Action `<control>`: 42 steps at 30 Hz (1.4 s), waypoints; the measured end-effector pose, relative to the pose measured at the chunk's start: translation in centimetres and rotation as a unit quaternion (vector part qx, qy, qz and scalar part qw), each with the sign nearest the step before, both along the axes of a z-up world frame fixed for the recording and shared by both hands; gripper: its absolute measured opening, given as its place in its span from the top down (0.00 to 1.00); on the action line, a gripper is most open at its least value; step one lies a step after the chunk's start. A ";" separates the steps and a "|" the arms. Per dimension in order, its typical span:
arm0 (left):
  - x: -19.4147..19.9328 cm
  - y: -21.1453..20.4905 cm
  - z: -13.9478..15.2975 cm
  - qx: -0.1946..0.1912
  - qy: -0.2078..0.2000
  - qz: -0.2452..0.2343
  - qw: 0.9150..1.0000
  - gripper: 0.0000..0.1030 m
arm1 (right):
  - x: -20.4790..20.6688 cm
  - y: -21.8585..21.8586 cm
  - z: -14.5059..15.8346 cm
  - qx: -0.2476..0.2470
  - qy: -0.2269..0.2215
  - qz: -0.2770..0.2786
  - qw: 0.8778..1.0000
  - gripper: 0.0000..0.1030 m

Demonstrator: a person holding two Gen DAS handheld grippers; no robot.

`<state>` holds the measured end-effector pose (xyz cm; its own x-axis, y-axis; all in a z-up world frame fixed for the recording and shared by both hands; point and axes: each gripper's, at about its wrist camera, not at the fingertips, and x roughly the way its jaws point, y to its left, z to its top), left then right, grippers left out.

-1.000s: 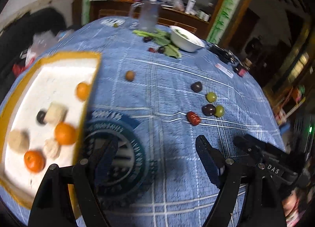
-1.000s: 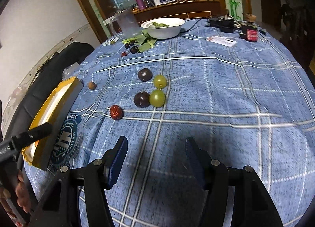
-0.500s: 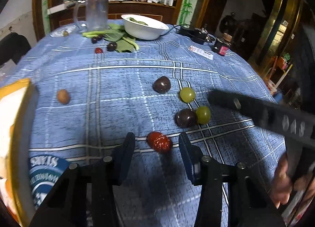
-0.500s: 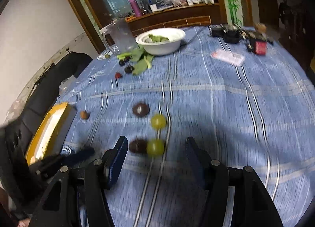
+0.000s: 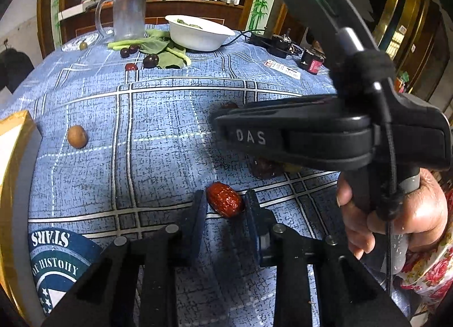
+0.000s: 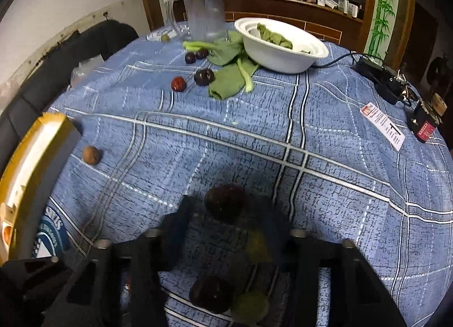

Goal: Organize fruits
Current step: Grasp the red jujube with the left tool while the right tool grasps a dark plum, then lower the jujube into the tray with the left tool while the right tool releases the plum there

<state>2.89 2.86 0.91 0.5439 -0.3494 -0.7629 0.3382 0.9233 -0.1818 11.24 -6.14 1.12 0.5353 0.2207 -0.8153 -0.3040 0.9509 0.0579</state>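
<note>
A wrinkled red date (image 5: 225, 203) lies on the blue checked cloth between the fingers of my left gripper (image 5: 225, 212). Its jaws are closing, and both pads look pressed against the date's ends. My right gripper (image 6: 223, 225) is blurred and low over the cloth, jaws closing, with a dark plum (image 6: 225, 205) between its fingertips and a gap on either side. A green grape (image 6: 256, 242) sits by its right finger. Nearer the camera lie a second dark plum (image 6: 211, 293) and another grape (image 6: 249, 305). In the left wrist view the right gripper (image 5: 219, 125) crosses from the right, held by a hand (image 5: 396, 213).
A yellow-rimmed tray (image 5: 11, 157) (image 6: 28, 157) stands at the left, with a brown fruit (image 5: 77, 136) (image 6: 91, 154) beside it. At the far side are a white bowl (image 6: 277, 57), leafy greens (image 6: 229, 83), a clear jug (image 6: 203, 12), several small fruits and a power strip (image 6: 379, 77).
My left gripper came down around the red date and narrowed onto it. My right gripper swept across to the plums and grapes and now blocks the right of the left wrist view.
</note>
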 end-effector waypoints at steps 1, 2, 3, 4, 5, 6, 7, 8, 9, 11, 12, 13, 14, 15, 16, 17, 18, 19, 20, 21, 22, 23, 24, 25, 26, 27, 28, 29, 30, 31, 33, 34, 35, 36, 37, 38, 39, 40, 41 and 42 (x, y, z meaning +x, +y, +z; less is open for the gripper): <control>-0.1 0.0 0.0 0.003 -0.002 0.000 1.000 0.75 | 0.0 -0.1 0.0 -0.002 0.000 -0.001 1.000 0.69; 0.0 0.0 0.1 0.003 -0.003 0.000 1.000 0.75 | 0.0 -0.3 0.0 0.006 0.001 -0.001 1.000 0.74; 0.0 0.1 0.1 0.001 -0.003 0.001 1.000 0.75 | -0.1 -0.4 0.1 0.015 0.003 -0.003 1.000 0.74; 0.0 0.2 0.2 -0.003 -0.004 0.003 1.000 0.76 | -0.3 -0.7 0.3 0.019 0.002 -0.008 1.000 0.74; 0.0 0.4 0.4 -0.005 -0.007 0.007 1.000 0.76 | -0.5 -0.9 0.5 0.022 -0.003 -0.012 1.000 0.74; 0.0 0.6 0.5 -0.007 -0.009 0.012 1.000 0.76 | -0.7 -1.0 0.7 0.025 -0.006 -0.014 1.000 0.74; 0.1 0.9 0.6 -0.010 -0.009 0.016 1.000 0.76 | -1.1 -1.2 1.0 0.031 -0.008 -0.016 0.999 0.74; 0.1 1.1 0.6 -0.013 -0.008 0.021 1.000 0.76 | -1.5 -1.5 1.4 0.037 -0.011 -0.018 0.999 0.74; 0.2 1.3 0.6 -0.015 -0.008 0.026 1.000 0.76 | -1.9 -1.7 1.7 0.041 -0.014 -0.020 0.999 0.74; 0.2 1.7 0.7 -0.020 -0.008 0.033 0.999 0.76 | -3.1 -2.4 2.5 0.048 -0.023 -0.022 0.998 0.74; 0.1 1.9 0.8 -0.024 -0.008 0.035 0.999 0.76 | -3.9 -2.7 2.9 0.050 -0.028 -0.023 0.998 0.74; 0.1 2.0 0.9 -0.027 -0.010 0.036 0.999 0.76 | -4.5 -3.0 3.2 0.051 -0.032 -0.024 0.998 0.74; 0.0 2.2 1.0 -0.029 -0.013 0.040 0.999 0.76 | -5.2 -3.4 3.6 0.053 -0.036 -0.026 0.998 0.74; -0.1 2.3 1.1 -0.030 -0.015 0.041 0.999 0.76 | -5.9 -3.7 4.0 0.053 -0.039 -0.028 0.997 0.74; -0.1 2.4 1.1 -0.032 -0.017 0.043 0.998 0.76 | -6.7 -4.1 4.4 0.054 -0.043 -0.030 0.997 0.74; -0.2 2.6 1.2 -0.034 -0.017 0.046 0.998 0.76 | -7.5 -4.4 4.7 0.055 -0.045 -0.032 0.997 0.74; -0.3 2.7 1.2 -0.037 -0.017 0.048 0.998 0.76 | -8.2 -4.7 5.0 0.056 -0.047 -0.033 0.997 0.74; -0.5 2.8 1.3 -0.043 -0.017 0.050 0.998 0.76 | -9.0 -4.9 5.3 0.058 -0.048 -0.035 0.997 0.74; -0.6 3.0 1.3 -0.046 -0.018 0.052 0.997 0.76 | -9.7 -5.1 5.6 0.059 -0.050 -0.036 0.996 0.74; -0.8 3.0 1.4 -0.048 -0.019 0.054 0.997 0.76 | -10.5 -5.2 5.9 0.060 -0.053 -0.036 0.996 0.74; -1.1 3.1 1.5 -0.052 -0.019 0.056 0.997 0.76 | -11.0 -5.3 6.2 0.062 -0.056 -0.036 0.996 0.74; -1.3 3.4 1.5 -0.061 -0.014 0.059 0.996 0.76 | -11.6 -5.3 6.4 0.063 -0.058 -0.034 0.996 0.74; -1.9 3.8 1.7 -0.075 -0.009 0.064 0.995 0.76 | -12.2 -5.1 6.7 0.064 -0.061 -0.031 0.996 0.74; -2.2 4.1 1.9 -0.081 -0.009 0.068 0.994 0.75 | -12.6 -5.0 7.0 0.064 -0.063 -0.028 0.996 0.74; -3.2 4.6 2.4 -0.096 -0.010 0.074 0.993 0.75 | -13.1 -4.7 7.2 0.063 -0.064 -0.024 0.996 0.74; -3.9 5.0 2.8 -0.107 -0.012 0.075 0.991 0.75 | -13.4 -4.3 7.5 0.062 -0.066 -0.020 0.996 0.74; -4.7 5.5 3.4 -0.117 -0.016 0.075 0.990 0.75 | -13.8 -4.0 7.6 0.061 -0.068 -0.016 0.996 0.74; -5.8 6.0 4.1 -0.119 -0.025 0.078 0.990 0.75 | -14.1 -3.5 7.8 0.061 -0.069 -0.011 0.996 0.74; -6.5 6.6 4.7 -0.118 -0.033 0.081 0.989 0.75 | -14.5 -2.9 8.0 0.060 -0.070 -0.005 0.996 0.74; -7.2 7.5 5.5 -0.121 -0.041 0.086 0.988 0.75 | -14.9 -2.1 8.2 0.058 -0.072 0.002 0.996 0.74; -8.3 9.3 6.5 -0.126 -0.049 0.101 0.986 0.75 | -15.7 -0.6 8.5 0.056 -0.077 0.016 0.995 0.74; -8.7 10.2 6.9 -0.125 -0.054 0.112 0.984 0.75 | -16.2 0.4 8.7 0.055 -0.079 0.025 0.995 0.74; -9.2 11.7 7.6 -0.121 -0.061 0.130 0.982 0.75 | -16.6 1.1 8.8 0.055 -0.080 0.033 0.995 0.74; -9.5 12.8 8.0 -0.117 -0.066 0.141 0.981 0.75 | -17.0 2.0 8.9 0.055 -0.082 0.042 0.994 0.74; -9.7 13.8 8.5 -0.111 -0.072 0.151 0.980 0.75 | -17.3 3.0 9.1 0.054 -0.083 0.053 0.994 0.74; -9.9 14.9 8.9 -0.101 -0.079 0.163 0.978 0.75 | -17.7 3.9 9.2 0.054 -0.085 0.062 0.993 0.74; -10.0 16.2 9.4 -0.082 -0.086 0.180 0.977 0.75 | -18.0 4.8 9.4 0.055 -0.086 0.072 0.992 0.73; -10.1 17.3 9.7 -0.065 -0.090 0.193 0.975 0.75 | -18.4 5.9 9.5 0.056 -0.086 0.083 0.991 0.73; -10.0 18.6 10.1 -0.042 -0.092 0.207 0.973 0.75 | -18.7 7.0 9.6 0.058 -0.086 0.093 0.990 0.73; -9.8 19.2 10.3 -0.029 -0.093 0.214 0.972 0.75 | -18.9 8.2 9.7 0.061 -0.085 0.104 0.989 0.73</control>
<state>-6.88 22.10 11.17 0.7750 -0.1015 -0.6237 -0.0421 0.9765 -0.2112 -7.68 2.05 10.78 0.5946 0.4317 -0.6783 -0.5077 0.8558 0.0996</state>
